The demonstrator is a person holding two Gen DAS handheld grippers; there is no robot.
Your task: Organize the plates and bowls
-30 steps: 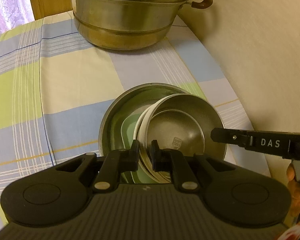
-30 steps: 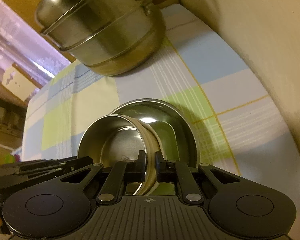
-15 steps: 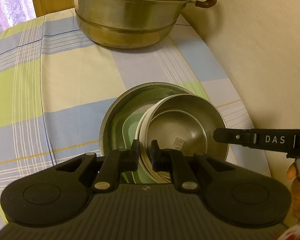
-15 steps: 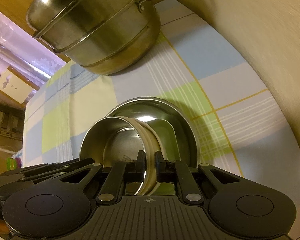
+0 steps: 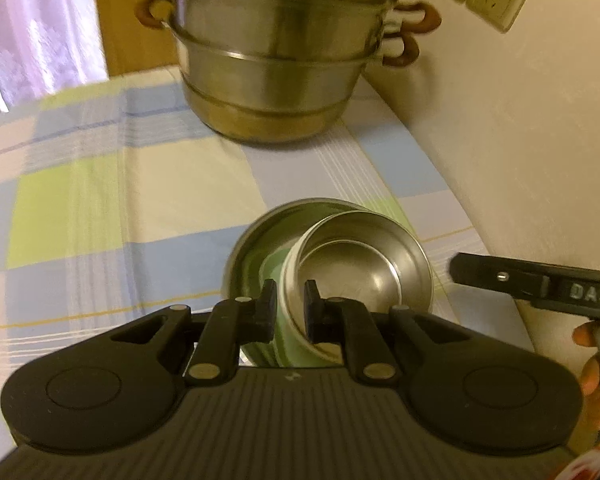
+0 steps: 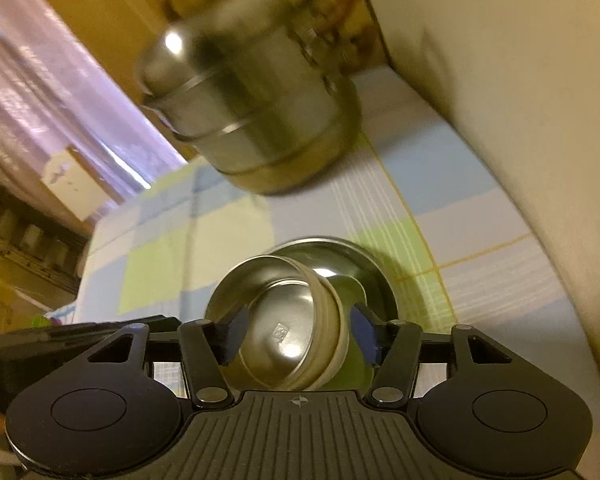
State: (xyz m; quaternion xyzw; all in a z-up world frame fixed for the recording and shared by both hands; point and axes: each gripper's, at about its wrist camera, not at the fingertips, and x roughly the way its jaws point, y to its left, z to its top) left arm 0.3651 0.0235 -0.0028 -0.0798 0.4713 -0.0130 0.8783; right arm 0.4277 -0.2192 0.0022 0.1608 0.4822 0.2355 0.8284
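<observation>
The left claw (image 5: 290, 306) is pinched on the near rim of a small steel bowl (image 5: 364, 276), one finger inside and one outside, holding it tilted above the wide steel bowl (image 5: 260, 232) that rests on the cloth-covered counter (image 5: 100, 208); a rim grip suits the thin wall. The right claw (image 6: 298, 334) stands wide, its blue pads (image 6: 362, 330) clear of the rim, apparently leaving the load to the left. A green dish (image 5: 270, 276) lies within the wide bowl.

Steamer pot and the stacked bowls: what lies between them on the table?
Only bare checked tablecloth lies between the steamer pot and the large steel bowl; the left wrist view shows it best.
</observation>
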